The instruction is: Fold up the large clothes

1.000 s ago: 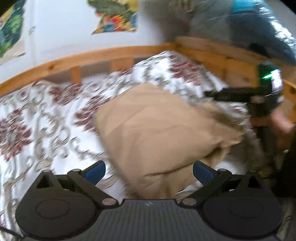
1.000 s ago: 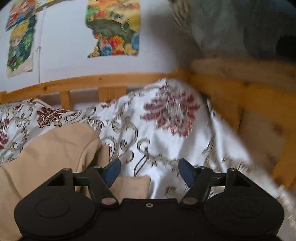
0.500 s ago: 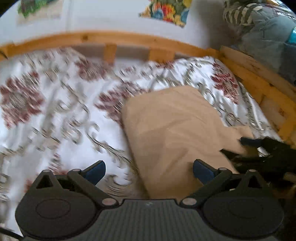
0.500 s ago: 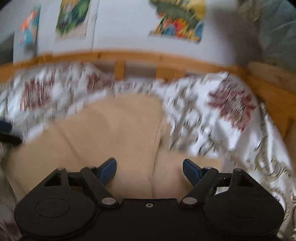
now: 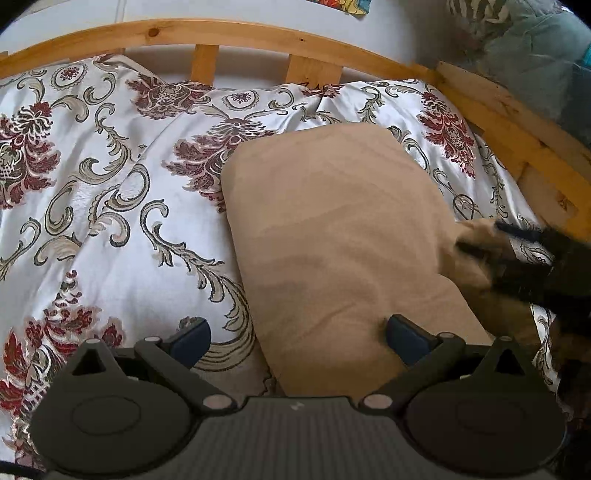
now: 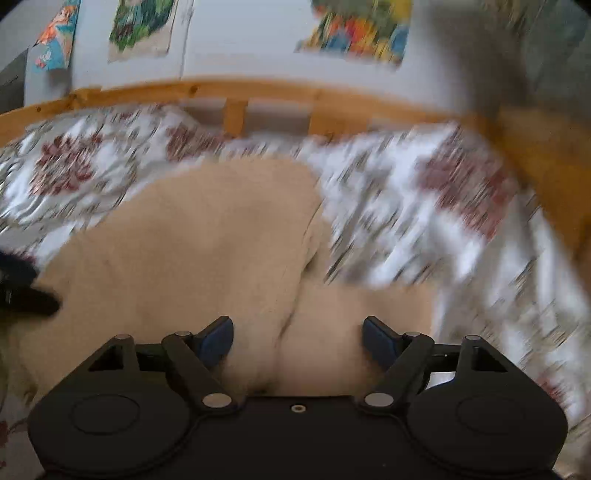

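Hovering both claws wide open and empty — your left claw [image 5: 298, 338] straddles the tan garment [image 5: 343, 236] edge, your right claw [image 6: 298, 338] over its protruding flap on the bed [image 5: 110, 221], likely lining up the tuck.

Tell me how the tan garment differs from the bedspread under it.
The tan garment is plain and one colour; the bedspread is white with red flowers and grey-green scrolls. The garment looks matte and soft, the bedspread shiny. The garment is a compact folded bundle, while the bedspread spreads out to the wooden bed frame. Both are cloth, and both show creases.
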Demonstrator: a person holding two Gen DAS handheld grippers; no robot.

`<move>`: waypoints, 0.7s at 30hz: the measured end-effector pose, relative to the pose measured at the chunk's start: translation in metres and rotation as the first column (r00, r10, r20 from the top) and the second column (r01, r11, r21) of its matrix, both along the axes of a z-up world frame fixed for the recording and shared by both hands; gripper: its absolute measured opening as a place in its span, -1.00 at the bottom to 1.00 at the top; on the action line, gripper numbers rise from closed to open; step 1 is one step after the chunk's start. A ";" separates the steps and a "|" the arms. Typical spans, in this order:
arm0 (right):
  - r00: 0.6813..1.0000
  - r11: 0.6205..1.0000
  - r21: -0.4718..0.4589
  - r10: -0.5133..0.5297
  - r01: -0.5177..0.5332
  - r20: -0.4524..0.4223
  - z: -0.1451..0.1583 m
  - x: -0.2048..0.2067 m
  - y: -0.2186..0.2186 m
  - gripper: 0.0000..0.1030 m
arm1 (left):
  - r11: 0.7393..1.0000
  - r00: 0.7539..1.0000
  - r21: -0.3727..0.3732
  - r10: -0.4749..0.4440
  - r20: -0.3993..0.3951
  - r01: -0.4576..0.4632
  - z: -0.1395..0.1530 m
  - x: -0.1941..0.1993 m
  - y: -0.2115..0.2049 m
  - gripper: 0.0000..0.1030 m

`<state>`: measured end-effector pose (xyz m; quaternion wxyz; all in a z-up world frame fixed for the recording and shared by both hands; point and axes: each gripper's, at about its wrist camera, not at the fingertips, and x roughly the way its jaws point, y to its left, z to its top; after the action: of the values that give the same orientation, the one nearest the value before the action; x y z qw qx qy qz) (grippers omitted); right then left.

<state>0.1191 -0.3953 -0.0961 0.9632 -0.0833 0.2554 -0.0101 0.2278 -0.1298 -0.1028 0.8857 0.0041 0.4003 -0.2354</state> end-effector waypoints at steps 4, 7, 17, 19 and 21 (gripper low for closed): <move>0.991 0.999 -0.040 0.000 0.005 0.133 0.009 0.012 0.004 0.52 | 1.000 1.000 0.000 0.020 -0.020 -0.020 -0.002 0.000 -0.001 1.00; 0.995 0.999 -0.002 -0.034 0.034 0.090 -0.001 0.038 0.001 0.40 | 1.000 1.000 0.020 0.022 -0.004 -0.021 -0.002 -0.002 -0.005 1.00; 0.999 0.993 -0.116 -0.036 0.032 -0.033 -0.027 0.054 0.007 0.52 | 0.999 0.999 0.012 0.046 0.008 -0.046 -0.005 -0.006 -0.007 1.00; 0.998 0.992 -0.110 -0.061 0.060 -0.003 -0.018 0.040 0.005 0.52 | 0.997 0.997 0.025 0.072 0.017 -0.072 -0.002 -0.010 -0.009 1.00; 0.997 0.992 -0.103 -0.076 0.079 0.031 -0.004 0.027 0.002 0.57 | 0.994 0.994 0.058 0.090 0.058 -0.093 0.005 -0.018 -0.013 1.00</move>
<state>0.1463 -0.3935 -0.1006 0.9598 -0.1235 0.2444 -0.0618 0.2093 -0.1424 -0.0978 0.9057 0.0188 0.3825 -0.1820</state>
